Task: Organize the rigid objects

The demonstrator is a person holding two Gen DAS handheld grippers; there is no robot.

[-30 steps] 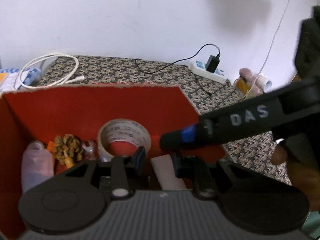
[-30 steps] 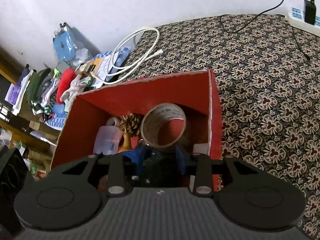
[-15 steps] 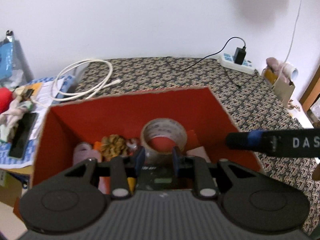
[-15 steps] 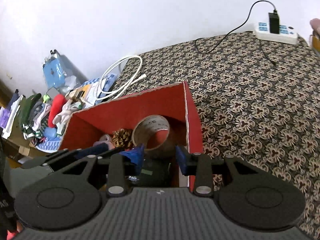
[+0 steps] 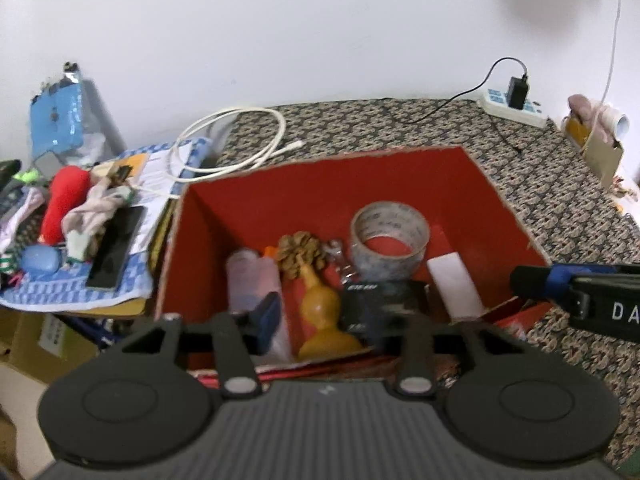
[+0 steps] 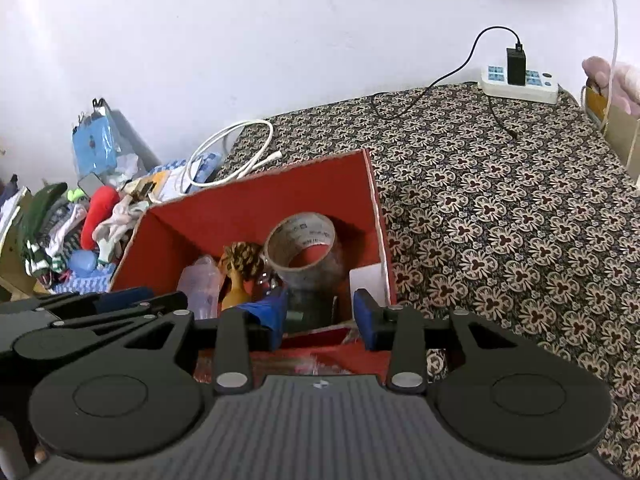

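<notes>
The red cardboard box (image 5: 328, 184) is sitting on the patterned bedcover (image 6: 500, 216); inside it a tape roll (image 5: 390, 246) is leaning at the far right, a pine cone (image 5: 300, 254) and a yellow gourd (image 5: 320, 312) are lying left of it, a clear plastic bottle (image 5: 252, 284) is lying further left, a white block (image 5: 454, 288) is resting at the right wall, and a black box-like item (image 5: 376, 304) is lying near the middle. The left gripper (image 5: 332, 320) is hanging over the near edge, its jaws having just been opening, spread wide with nothing pressed between them; the right gripper (image 6: 320, 316) is hanging beside it, jaws also just widening, parted and empty. A coiled white cable (image 5: 232, 148) is lying beyond the box's far left corner; a power strip (image 6: 520, 84) is sitting far right; clothes and clutter (image 5: 80, 216) are crowding the left.
</notes>
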